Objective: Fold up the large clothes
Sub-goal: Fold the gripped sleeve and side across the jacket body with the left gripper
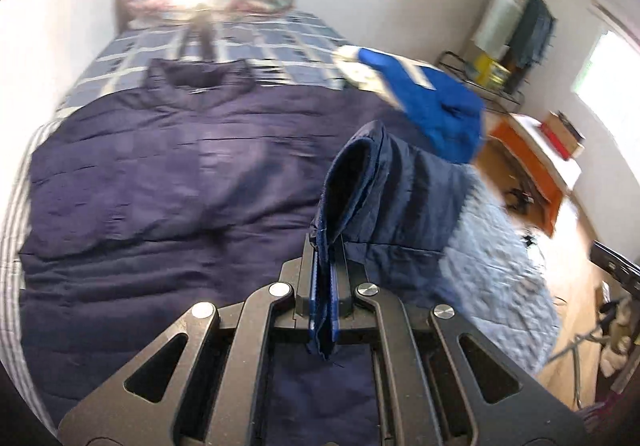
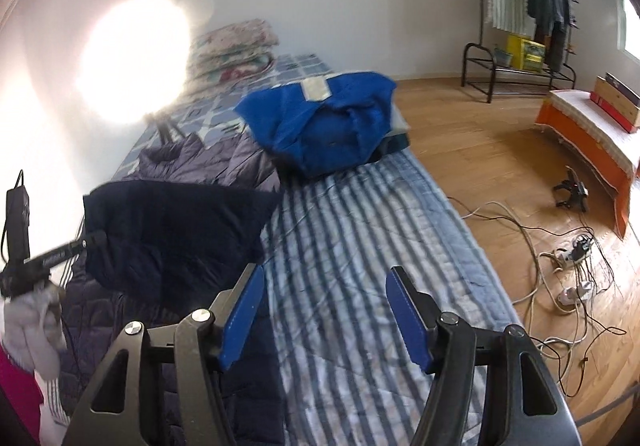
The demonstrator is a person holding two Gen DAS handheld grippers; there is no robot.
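Left gripper (image 1: 325,278): pinching the cuff of the navy jacket's sleeve (image 1: 384,189), lifted above the jacket.
Right gripper (image 2: 324,318): jaws spread, nothing between them, over the striped bed cover (image 2: 360,230).
Navy jacket (image 1: 168,173): spread flat along the bed's left side.
Blue garment (image 2: 320,121): bunched at the bed's right edge, beyond the jacket.

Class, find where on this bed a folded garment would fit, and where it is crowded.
Free: the striped bedspread between the navy jacket and the bed's floor-side edge. Crowded: the blue garment and folded quilts further up the bed.
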